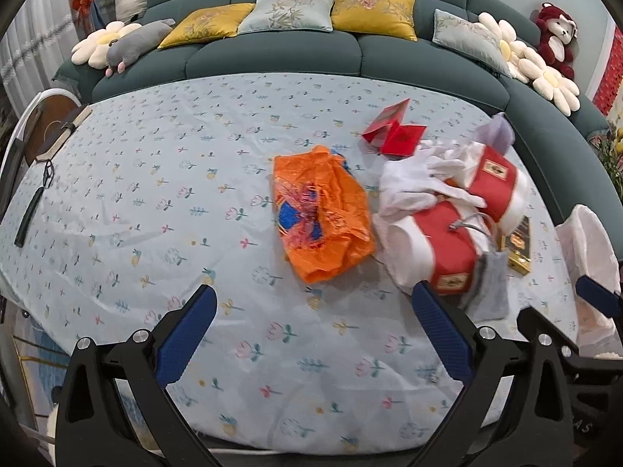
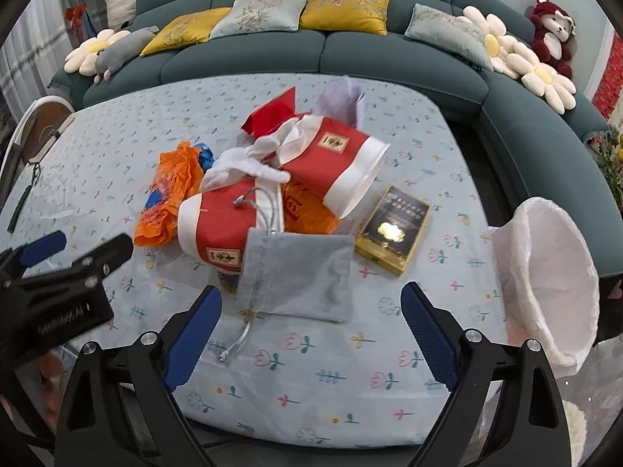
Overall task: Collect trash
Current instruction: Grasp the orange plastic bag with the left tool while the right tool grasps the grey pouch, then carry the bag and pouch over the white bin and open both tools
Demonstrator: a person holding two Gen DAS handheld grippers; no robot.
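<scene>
The pale blue flower-printed tablecloth (image 1: pixel 163 202) looks like thin, smooth cloth with soft creases. The crumpled orange plastic bag (image 1: pixel 323 210) is thin and slightly shiny, wrinkled all over. The grey drawstring pouch (image 2: pixel 300 276) looks like soft, matt velvety fabric with a silvery cord. The two red-and-white cylindrical wrappers (image 2: pixel 331 163) seem to be smooth paper or card with a satin sheen. The white cloth gloves (image 2: pixel 249 163) are matt and soft. The black-and-gold box (image 2: pixel 395 229) is glossy and throws back light. The white bin liner (image 2: pixel 553 272) is thin, translucent plastic. Both grippers' blue finger pads (image 2: pixel 194 338) show a fine rough grid texture on matt black plastic frames with bright metal bolts.
</scene>
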